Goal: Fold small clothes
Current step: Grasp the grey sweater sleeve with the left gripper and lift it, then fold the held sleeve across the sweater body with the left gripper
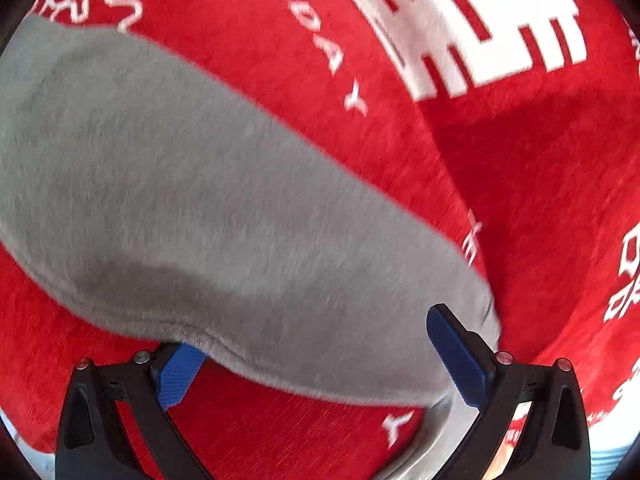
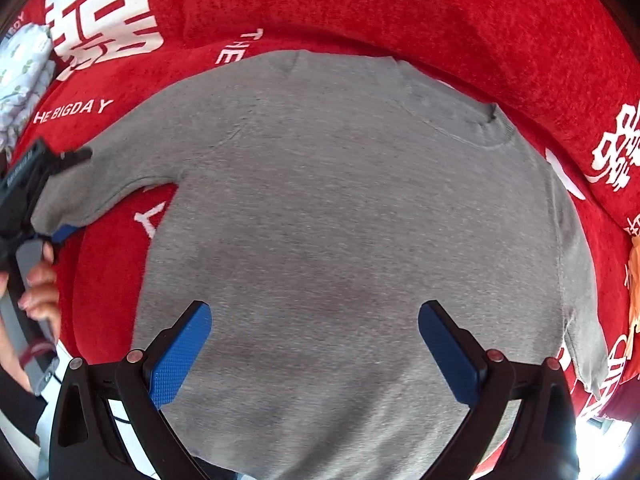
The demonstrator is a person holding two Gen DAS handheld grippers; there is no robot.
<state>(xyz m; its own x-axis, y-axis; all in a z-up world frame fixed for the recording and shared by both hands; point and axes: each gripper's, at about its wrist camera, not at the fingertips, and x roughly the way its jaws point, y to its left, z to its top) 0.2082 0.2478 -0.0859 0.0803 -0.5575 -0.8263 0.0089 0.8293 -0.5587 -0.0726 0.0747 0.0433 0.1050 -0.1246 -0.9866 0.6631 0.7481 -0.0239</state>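
A grey sweater lies flat, front up, on a red blanket, its collar at the far right. One sleeve stretches out to the left. The end of that sleeve lies between the fingers of my left gripper, which are wide apart and open; the cloth covers part of the left pad. From the right wrist view the left gripper sits at the sleeve's end. My right gripper hovers open over the lower body of the sweater, holding nothing.
The red blanket carries large white lettering. A white patterned cloth lies at the far left edge. Something orange shows at the right edge. A person's hand grips the left gripper's handle.
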